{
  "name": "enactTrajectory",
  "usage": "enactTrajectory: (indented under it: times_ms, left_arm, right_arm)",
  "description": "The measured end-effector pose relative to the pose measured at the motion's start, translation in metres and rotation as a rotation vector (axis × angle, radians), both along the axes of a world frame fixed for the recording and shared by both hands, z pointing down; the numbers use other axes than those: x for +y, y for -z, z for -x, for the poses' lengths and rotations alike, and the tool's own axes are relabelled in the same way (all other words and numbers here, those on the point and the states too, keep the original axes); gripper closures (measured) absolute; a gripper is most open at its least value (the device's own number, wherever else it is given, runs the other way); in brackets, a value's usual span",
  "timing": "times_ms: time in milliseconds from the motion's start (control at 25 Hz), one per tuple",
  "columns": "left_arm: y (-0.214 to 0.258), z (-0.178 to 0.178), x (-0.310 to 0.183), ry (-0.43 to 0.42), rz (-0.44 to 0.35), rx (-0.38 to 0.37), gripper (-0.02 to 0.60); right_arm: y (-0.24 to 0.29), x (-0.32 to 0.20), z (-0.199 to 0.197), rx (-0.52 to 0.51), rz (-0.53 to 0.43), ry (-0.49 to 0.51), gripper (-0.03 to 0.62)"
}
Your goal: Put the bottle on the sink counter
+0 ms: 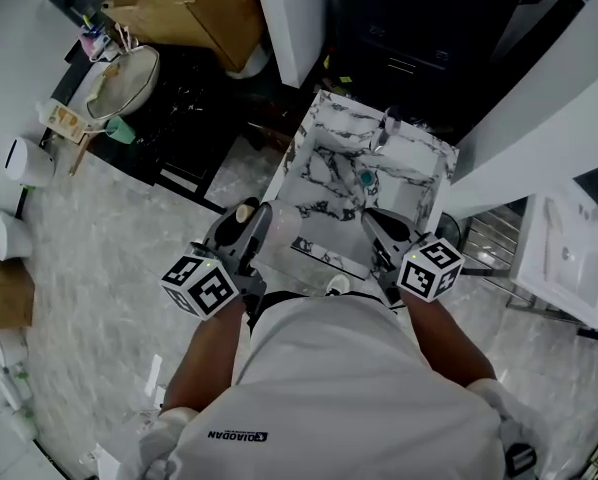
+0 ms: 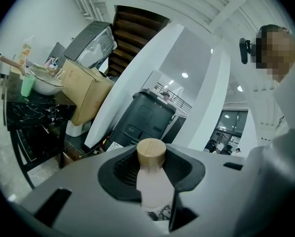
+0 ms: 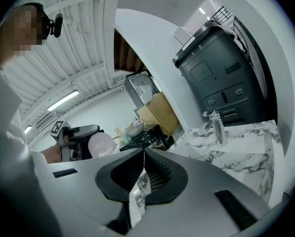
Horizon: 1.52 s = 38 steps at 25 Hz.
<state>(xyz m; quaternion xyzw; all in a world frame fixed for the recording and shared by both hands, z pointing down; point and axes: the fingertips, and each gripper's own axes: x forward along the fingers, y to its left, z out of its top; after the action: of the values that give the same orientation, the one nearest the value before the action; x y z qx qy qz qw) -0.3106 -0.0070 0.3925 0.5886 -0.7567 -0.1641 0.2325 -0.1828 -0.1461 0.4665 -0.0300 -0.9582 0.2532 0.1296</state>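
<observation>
A translucent pale bottle [image 2: 152, 189] with a round wooden cap [image 2: 151, 152] stands upright between the jaws of my left gripper [image 2: 151, 168], which is shut on its body. From the head view the bottle [image 1: 279, 230] and left gripper [image 1: 259, 218] hang just short of the near left edge of the marble sink counter [image 1: 319, 138]. My right gripper [image 1: 384, 230] is beside it over the counter's near edge, jaws together and holding nothing. In the right gripper view the jaws [image 3: 144, 154] meet at their tips, and the bottle [image 3: 100, 144] shows at left.
A chrome faucet [image 1: 387, 126] stands at the counter's far side [image 3: 217, 127]. To the left is a black table with a bowl [image 1: 129, 78], a green cup [image 1: 119, 130] and a cardboard box [image 1: 194, 8]. A dark machine [image 2: 147, 117] stands behind the counter. A white basin [image 1: 564, 258] is at right.
</observation>
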Motion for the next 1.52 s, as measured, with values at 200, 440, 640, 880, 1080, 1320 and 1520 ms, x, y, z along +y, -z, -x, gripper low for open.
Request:
enactTrajectory:
  times_ms: [200, 440, 640, 880, 1080, 1320, 1520]
  left_arm:
    - [0.0, -0.005, -0.019, -0.058, 0.0, -0.005, 0.448]
    - [-0.006, -0.004, -0.04, -0.118, 0.012, 0.005, 0.448]
    - [-0.016, 0.005, -0.056, -0.186, 0.033, 0.009, 0.448]
    - [-0.02, 0.023, -0.079, -0.29, 0.051, -0.005, 0.448]
    - [-0.025, 0.037, -0.098, -0.394, 0.083, -0.017, 0.448]
    - [-0.033, 0.055, -0.125, -0.499, 0.114, -0.061, 0.448]
    - [-0.047, 0.068, -0.149, -0.553, 0.128, -0.075, 0.448]
  right_arm:
    - [0.003, -0.007, -0.007, -0.01, -0.018, -0.029, 0.553]
    - [0.002, -0.017, -0.014, -0.003, -0.023, -0.086, 0.553]
    - [-0.002, -0.03, -0.013, -0.006, -0.028, -0.167, 0.553]
    - [-0.004, -0.036, -0.005, -0.006, -0.028, -0.272, 0.553]
    - [-0.003, -0.043, 0.001, -0.01, -0.014, -0.38, 0.553]
    - [-0.004, -0.046, 0.009, 0.0, -0.004, -0.484, 0.553]
    - [-0.009, -0.05, 0.013, 0.035, -0.005, -0.536, 0.553]
